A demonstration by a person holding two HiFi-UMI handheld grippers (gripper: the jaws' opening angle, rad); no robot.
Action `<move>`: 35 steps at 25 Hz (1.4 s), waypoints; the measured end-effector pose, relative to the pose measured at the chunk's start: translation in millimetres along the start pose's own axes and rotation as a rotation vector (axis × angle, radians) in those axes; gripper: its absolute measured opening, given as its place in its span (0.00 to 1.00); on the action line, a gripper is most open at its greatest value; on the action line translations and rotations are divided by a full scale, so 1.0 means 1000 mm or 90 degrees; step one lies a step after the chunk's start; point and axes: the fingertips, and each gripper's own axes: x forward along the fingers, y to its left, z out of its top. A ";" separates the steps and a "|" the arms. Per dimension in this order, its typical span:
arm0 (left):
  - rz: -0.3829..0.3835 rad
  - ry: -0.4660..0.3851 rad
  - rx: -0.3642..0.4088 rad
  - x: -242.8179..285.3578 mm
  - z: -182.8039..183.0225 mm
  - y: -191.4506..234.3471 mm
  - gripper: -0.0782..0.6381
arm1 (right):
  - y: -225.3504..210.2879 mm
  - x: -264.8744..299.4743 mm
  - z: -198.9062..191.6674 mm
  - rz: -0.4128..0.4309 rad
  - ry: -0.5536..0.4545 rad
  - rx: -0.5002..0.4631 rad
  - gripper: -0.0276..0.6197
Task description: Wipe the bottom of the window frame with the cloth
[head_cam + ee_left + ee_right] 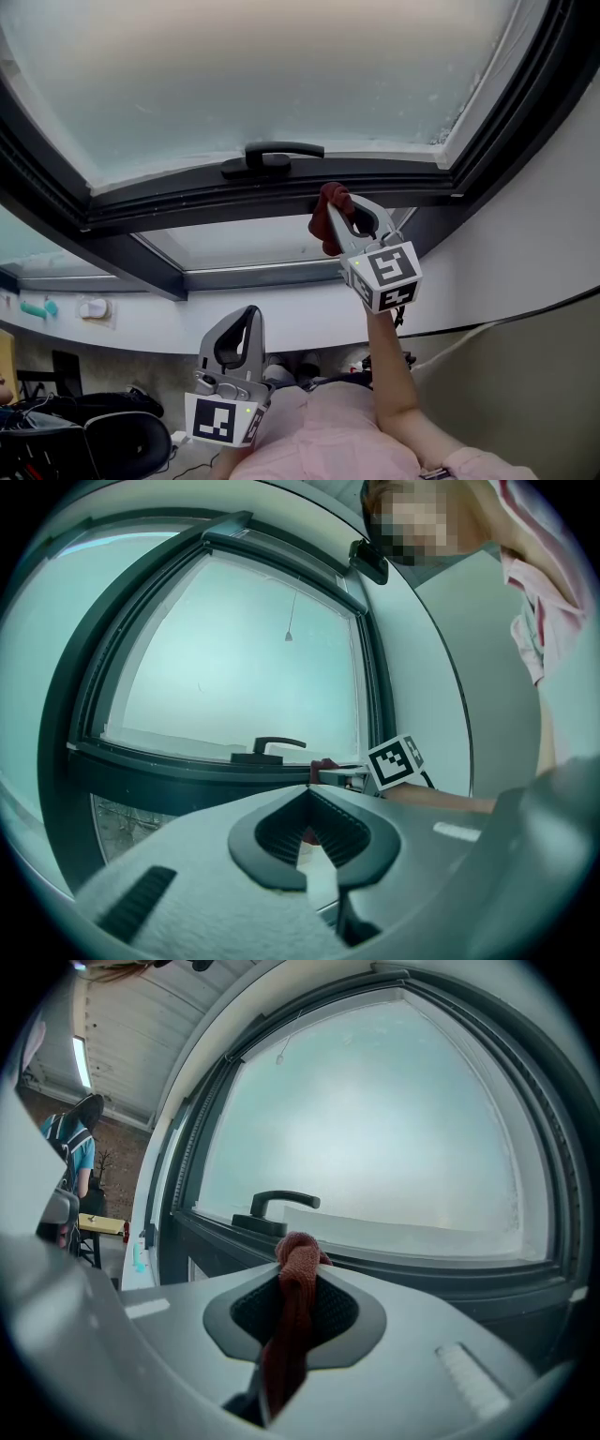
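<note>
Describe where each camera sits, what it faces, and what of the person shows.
Head view: on the head, facing the window frame; shows left gripper, right gripper, right forearm.
Left gripper view: on the left gripper, facing the window; shows its shut jaws, right gripper.
Right gripper view: on the right gripper, facing the handle; shows jaws gripping the cloth.
All share the handle.
</note>
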 end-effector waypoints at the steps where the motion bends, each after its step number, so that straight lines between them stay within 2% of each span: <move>1: 0.000 0.000 0.000 0.000 0.000 0.000 0.11 | -0.001 0.000 0.000 -0.001 0.000 -0.001 0.12; 25: -0.006 0.002 0.002 0.013 -0.002 -0.009 0.11 | -0.030 -0.018 -0.008 -0.029 -0.004 0.016 0.12; 35: -0.005 0.001 0.003 0.018 -0.003 -0.010 0.11 | -0.034 -0.020 -0.008 -0.024 -0.006 0.020 0.12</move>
